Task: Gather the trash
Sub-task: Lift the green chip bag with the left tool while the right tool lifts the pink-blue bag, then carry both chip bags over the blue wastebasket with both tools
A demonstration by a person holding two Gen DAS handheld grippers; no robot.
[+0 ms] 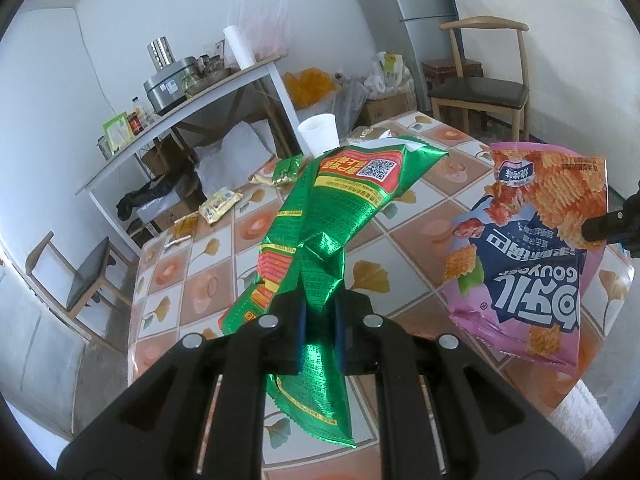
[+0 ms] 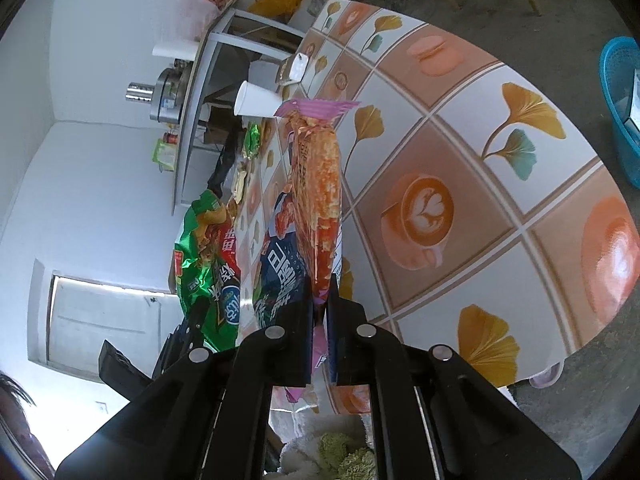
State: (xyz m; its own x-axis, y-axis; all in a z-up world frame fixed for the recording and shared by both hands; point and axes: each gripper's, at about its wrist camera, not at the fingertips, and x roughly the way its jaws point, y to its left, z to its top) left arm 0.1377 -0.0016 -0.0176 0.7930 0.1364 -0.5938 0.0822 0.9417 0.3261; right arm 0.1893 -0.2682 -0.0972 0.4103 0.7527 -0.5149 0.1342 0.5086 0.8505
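- Gripping green bag [image 1: 320, 216]: left tool [image 1: 320, 334] clamped tight on it, bag lifted over table [image 1: 248, 232].
- Right tool [image 2: 320, 334] pinched on pink bag [image 2: 316, 200], also held above table.
- Cup [image 1: 318, 133], small wrappers [image 1: 220, 204] lying on table.

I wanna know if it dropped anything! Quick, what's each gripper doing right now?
Left gripper: shut on the green bag, held above the table.
Right gripper: shut on the pink bag.
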